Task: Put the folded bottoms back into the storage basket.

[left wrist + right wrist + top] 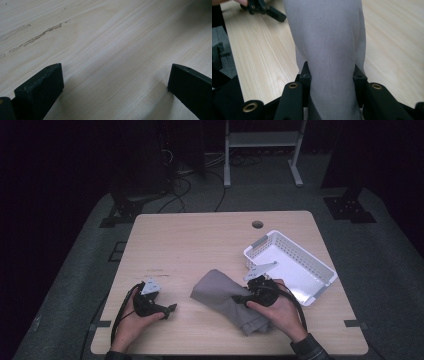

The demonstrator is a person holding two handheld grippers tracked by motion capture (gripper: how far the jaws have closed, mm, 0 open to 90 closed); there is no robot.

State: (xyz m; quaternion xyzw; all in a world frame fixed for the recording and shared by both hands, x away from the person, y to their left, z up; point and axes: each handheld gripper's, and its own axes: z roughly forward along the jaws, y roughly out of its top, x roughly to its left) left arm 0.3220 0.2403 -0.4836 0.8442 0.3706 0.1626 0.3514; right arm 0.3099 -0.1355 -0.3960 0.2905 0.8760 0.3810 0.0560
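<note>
Right gripper (332, 75) clenched on grey cloth (225, 300); left gripper (167, 309) released, idle. Likely next: lift toward white basket (320, 265), far right.

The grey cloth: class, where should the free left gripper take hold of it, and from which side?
Probably the far-left corner of the grey cloth, approached from the left across the bare table. That edge lies flat and free; the right gripper already pinches the nearer bunched part, while the left gripper stands open.

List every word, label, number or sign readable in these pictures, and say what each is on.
None: no readable text anywhere.
The grey cloth, white basket, wooden table, left gripper and right gripper bear no print or label that shows.
</note>
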